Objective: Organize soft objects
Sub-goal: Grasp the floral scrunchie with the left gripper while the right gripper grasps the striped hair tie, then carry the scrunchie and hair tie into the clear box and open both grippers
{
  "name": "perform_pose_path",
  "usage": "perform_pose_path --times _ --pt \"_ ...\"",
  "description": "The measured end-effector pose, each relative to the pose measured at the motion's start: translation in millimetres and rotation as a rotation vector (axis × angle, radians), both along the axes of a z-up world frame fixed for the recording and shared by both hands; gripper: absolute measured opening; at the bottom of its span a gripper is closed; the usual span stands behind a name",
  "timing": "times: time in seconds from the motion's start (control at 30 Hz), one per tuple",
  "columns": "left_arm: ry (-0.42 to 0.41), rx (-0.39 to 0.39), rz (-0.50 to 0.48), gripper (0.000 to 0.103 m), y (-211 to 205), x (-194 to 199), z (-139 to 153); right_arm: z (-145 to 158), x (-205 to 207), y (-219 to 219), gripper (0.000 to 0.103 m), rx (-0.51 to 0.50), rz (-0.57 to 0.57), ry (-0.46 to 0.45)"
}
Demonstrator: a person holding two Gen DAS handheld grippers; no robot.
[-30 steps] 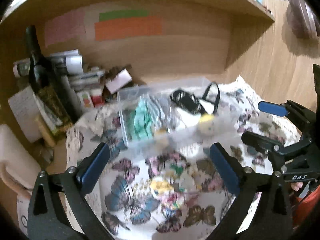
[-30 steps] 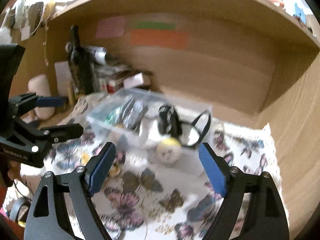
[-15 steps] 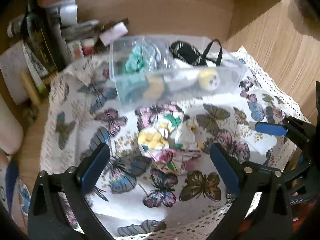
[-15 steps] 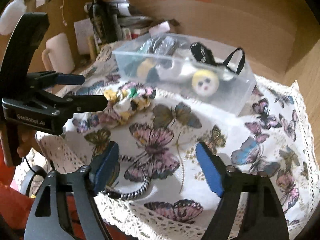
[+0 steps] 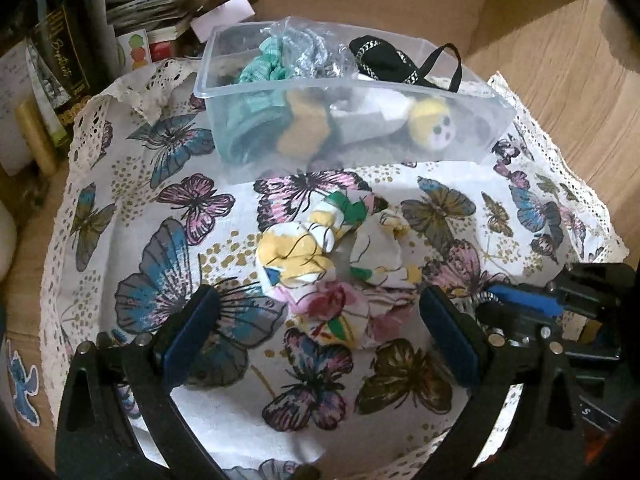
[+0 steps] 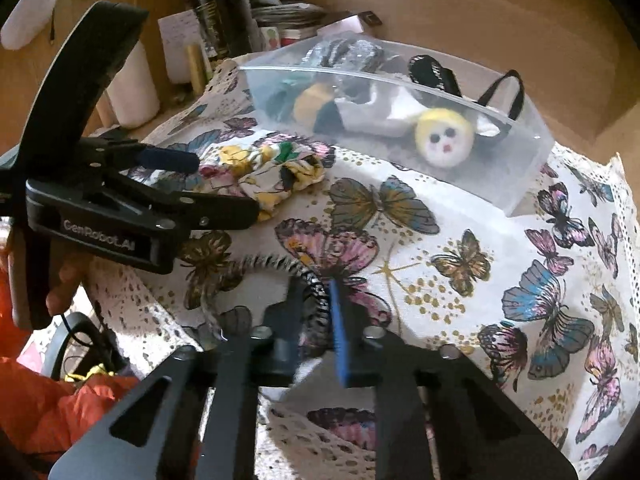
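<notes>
A floral scrunchie (image 5: 340, 268) lies on the butterfly cloth (image 5: 160, 208), in front of a clear plastic box (image 5: 460, 128) that holds several soft items. My left gripper (image 5: 320, 332) is open, its blue pads on either side of the scrunchie's near edge. In the right wrist view the scrunchie (image 6: 276, 176) lies beyond the left gripper (image 6: 216, 184). My right gripper (image 6: 316, 320) is shut on a black-and-white striped hair tie (image 6: 264, 264) near the cloth's front edge. In the left wrist view the right gripper (image 5: 496, 300) is at the right.
Bottles, papers and small boxes (image 5: 80, 60) crowd the back left corner. A wooden wall (image 5: 560, 80) rises behind and to the right. A white cylinder (image 6: 132, 84) stands left of the cloth. Orange fabric (image 6: 60, 412) lies below the table's front edge.
Both grippers have dropped toward the cloth. The left gripper now straddles the floral scrunchie. The right gripper, open before, has shut on the striped hair tie.
</notes>
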State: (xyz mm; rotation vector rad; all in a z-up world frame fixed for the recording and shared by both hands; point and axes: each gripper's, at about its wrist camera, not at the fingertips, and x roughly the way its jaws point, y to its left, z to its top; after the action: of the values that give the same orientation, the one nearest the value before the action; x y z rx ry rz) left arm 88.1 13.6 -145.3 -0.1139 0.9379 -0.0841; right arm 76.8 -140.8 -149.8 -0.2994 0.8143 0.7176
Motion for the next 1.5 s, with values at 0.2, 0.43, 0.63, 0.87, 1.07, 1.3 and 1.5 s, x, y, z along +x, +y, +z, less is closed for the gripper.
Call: perform_pose_path --times 0.2,0.43,0.63,0.87,1.07,1.3,1.5 --pt "-0.027 0.004 -0.045 0.061 -12.3 3.3 0.4 5.9 6.4 -12.6 0.007 0.033 -0.061 -0.008" --pt "-0.051 0.011 -0.105 0.02 -16.2 -0.3 8.9 30.5 15.5 -32.6 0.007 0.087 -0.14 -0.075" --pt "-0.155 0.017 -0.093 0.019 -11.5 -11.2 36.3 52.0 24.0 -39.8 0.007 0.14 -0.18 -0.137" --pt "-0.301 0.043 -0.064 0.019 -6.0 -17.6 77.1 77.7 32.4 -41.0 0.007 0.189 -0.186 -0.204" --pt "-0.374 0.065 -0.042 0.019 -1.6 -12.4 97.9 53.7 47.6 -35.4 0.029 0.097 -0.172 -0.132" --pt "-0.388 0.066 -0.031 0.02 2.5 1.2 106.2 5.3 66.2 -31.5 0.026 -0.051 -0.166 -0.017" --pt "-0.399 0.07 -0.006 0.02 7.3 14.9 110.4 2.0 67.0 -36.3 0.006 -0.015 -0.157 -0.02"
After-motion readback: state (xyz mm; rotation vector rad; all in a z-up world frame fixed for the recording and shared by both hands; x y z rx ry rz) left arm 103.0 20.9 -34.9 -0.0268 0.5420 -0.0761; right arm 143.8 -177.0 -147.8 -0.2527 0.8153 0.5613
